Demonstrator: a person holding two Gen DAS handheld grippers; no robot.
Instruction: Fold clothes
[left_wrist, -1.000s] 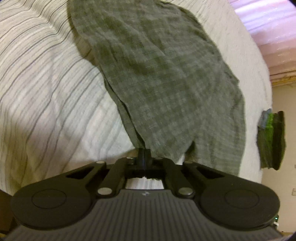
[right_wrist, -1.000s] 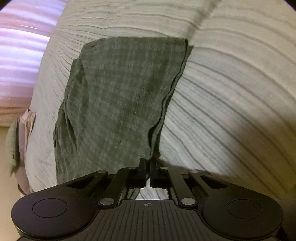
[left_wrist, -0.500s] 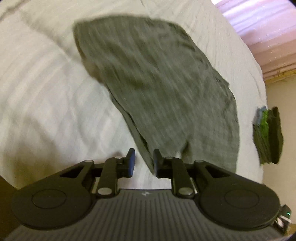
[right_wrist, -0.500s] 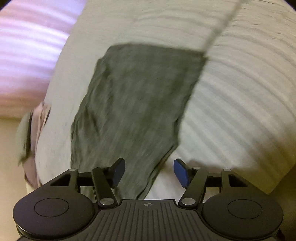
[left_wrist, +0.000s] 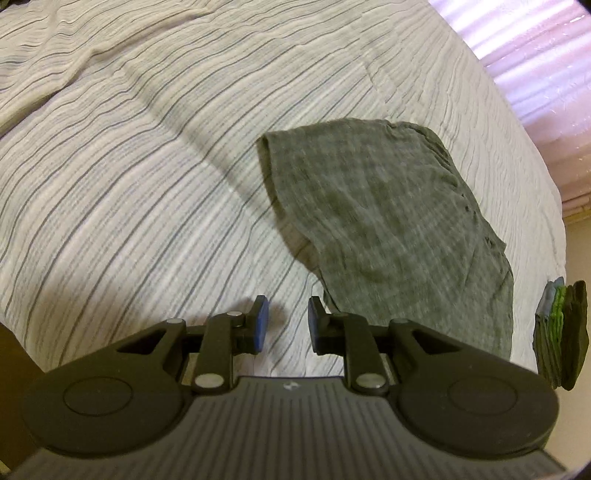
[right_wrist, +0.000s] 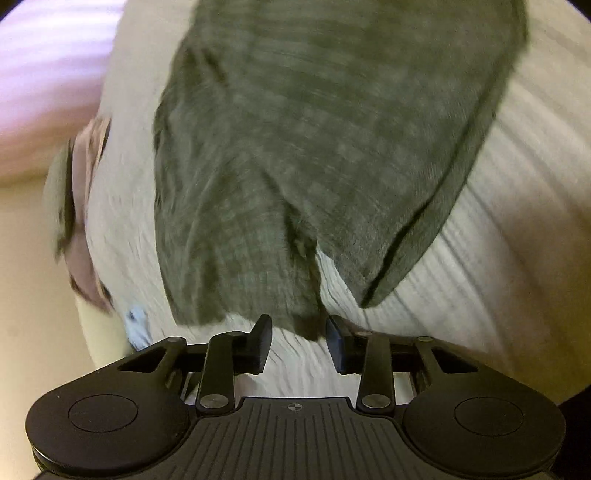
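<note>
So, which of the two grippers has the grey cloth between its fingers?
The right gripper: a corner of the grey cloth hangs between its open fingers. The left gripper has only the striped sheet between its fingers.

light: dim, warm indoor | brightest: pinkish glare in the top corner of each view | shadow: soft, dark band across the striped bedsheet (left_wrist: 147, 184) | left view: fairly sharp | right view: motion-smeared, grey checked cloth (right_wrist: 332, 129) blurred | edges: fisheye bending, dark vignette
</note>
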